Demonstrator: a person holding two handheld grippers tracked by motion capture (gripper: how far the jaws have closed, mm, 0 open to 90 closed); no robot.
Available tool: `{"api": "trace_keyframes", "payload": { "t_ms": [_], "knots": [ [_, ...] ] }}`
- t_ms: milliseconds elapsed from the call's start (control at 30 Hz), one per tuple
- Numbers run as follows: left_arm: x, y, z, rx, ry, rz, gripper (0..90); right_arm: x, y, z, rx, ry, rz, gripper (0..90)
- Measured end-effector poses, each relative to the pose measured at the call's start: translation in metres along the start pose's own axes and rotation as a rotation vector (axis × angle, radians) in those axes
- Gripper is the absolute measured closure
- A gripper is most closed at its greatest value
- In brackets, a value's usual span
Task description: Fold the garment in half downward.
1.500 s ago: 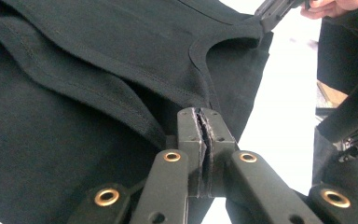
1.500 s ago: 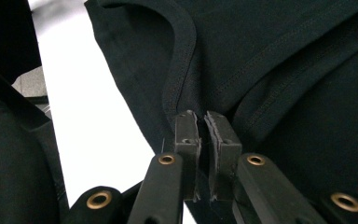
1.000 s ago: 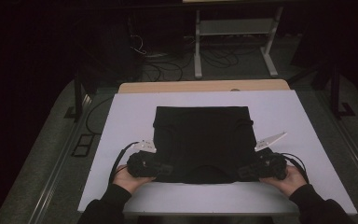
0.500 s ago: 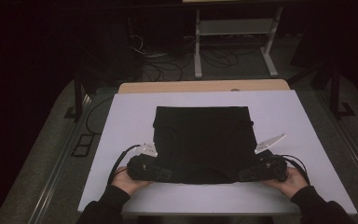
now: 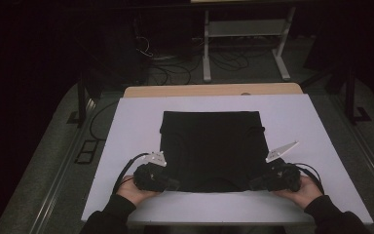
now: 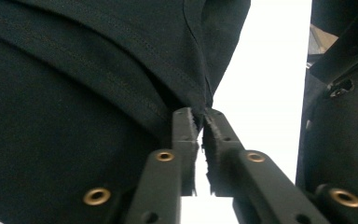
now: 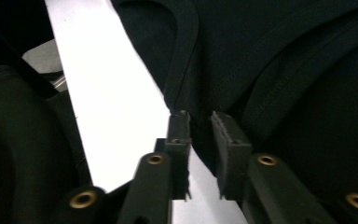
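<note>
A black garment (image 5: 209,146) lies flat as a rough square on the white tabletop (image 5: 126,126). My left gripper (image 5: 173,184) is at its near left corner and my right gripper (image 5: 253,184) at its near right corner, each held by a hand near the table's front edge. In the left gripper view the jaws (image 6: 200,114) are pressed almost together on a fold of the black cloth (image 6: 74,93). In the right gripper view the jaws (image 7: 198,116) clamp dark cloth (image 7: 284,56) beside a stitched, curved hem, with the white tabletop (image 7: 107,93) to their left.
A wooden board edge (image 5: 214,90) shows behind the white top. Beyond it on the dark floor stand a metal frame (image 5: 243,44) and loose cables (image 5: 151,53). White table surface lies bare to the left, right and far side of the garment.
Both hands and grippers have shifted only slightly along the garment's near edge. The garment lies much as before.
</note>
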State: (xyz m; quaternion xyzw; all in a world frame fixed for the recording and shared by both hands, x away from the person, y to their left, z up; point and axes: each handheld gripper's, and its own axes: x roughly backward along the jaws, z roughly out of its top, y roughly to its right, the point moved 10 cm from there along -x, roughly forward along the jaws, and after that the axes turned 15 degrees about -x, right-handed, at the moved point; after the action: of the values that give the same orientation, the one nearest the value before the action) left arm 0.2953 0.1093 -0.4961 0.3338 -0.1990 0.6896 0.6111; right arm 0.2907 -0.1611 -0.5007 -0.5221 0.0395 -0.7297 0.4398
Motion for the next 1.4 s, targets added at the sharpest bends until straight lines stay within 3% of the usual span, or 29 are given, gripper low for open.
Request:
{"api": "trace_keyframes", "payload": {
  "t_ms": [367,767,933,1033,1167,1400],
  "knots": [
    [0.010,-0.003,0.005,0.031,0.027,0.056,51.3,0.008,-0.002,0.007,0.015,0.057,-0.027,54.0],
    [0.030,-0.008,0.011,0.093,0.092,0.144,19.5,0.016,-0.008,0.024,0.044,0.139,-0.050,13.7],
    [0.040,-0.011,0.012,0.140,0.144,0.137,8.3,0.019,-0.010,0.036,0.048,0.167,-0.069,0.0],
    [0.043,-0.015,0.012,0.172,0.154,0.147,0.0,0.021,-0.013,0.043,0.054,0.181,-0.072,0.0],
    [0.047,-0.020,0.010,0.212,0.181,0.166,0.0,0.021,-0.016,0.050,0.066,0.189,-0.074,0.0],
    [0.046,-0.024,-0.001,0.255,0.142,0.203,0.0,0.017,-0.020,0.071,0.103,0.208,-0.105,0.0]
  ]
}}
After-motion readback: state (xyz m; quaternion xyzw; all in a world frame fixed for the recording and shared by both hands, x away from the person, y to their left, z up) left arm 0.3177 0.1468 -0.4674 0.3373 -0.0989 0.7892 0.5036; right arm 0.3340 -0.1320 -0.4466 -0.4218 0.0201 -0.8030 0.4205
